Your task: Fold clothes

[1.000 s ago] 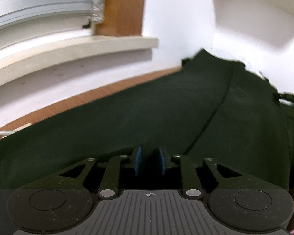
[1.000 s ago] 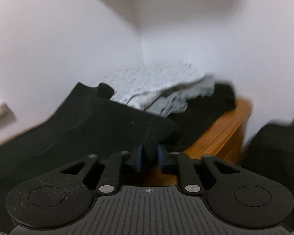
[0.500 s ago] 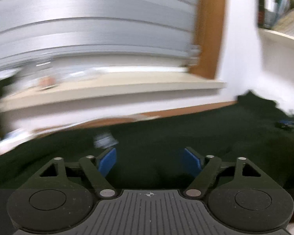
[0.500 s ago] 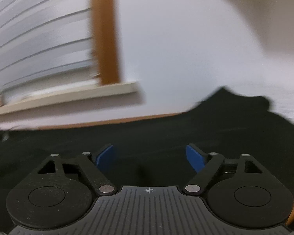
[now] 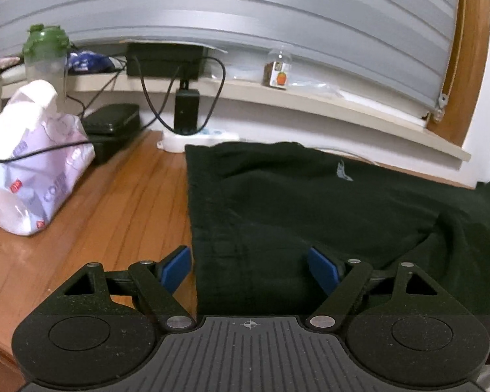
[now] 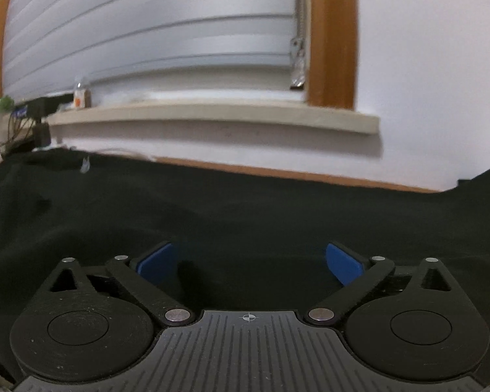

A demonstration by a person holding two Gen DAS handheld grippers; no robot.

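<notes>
The dark green garment (image 5: 326, 215) lay spread flat on the wooden surface (image 5: 121, 215) below the window sill (image 5: 310, 101), its straight left edge squared and a small pale logo (image 5: 344, 170) on its far part, with a few soft creases towards the right. A second earlier both hand-held grippers had been clenched on the cloth; now the left hand-held gripper (image 5: 250, 269) and the right hand-held gripper (image 6: 250, 264) were released, blue pads (image 5: 176, 268) wide apart, over the garment's near edge. A white plastic bag (image 5: 32, 170) stood at the far left, well apart from the garment, near a black charger (image 5: 187, 111) and a green-lidded bottle (image 5: 45, 55).
</notes>
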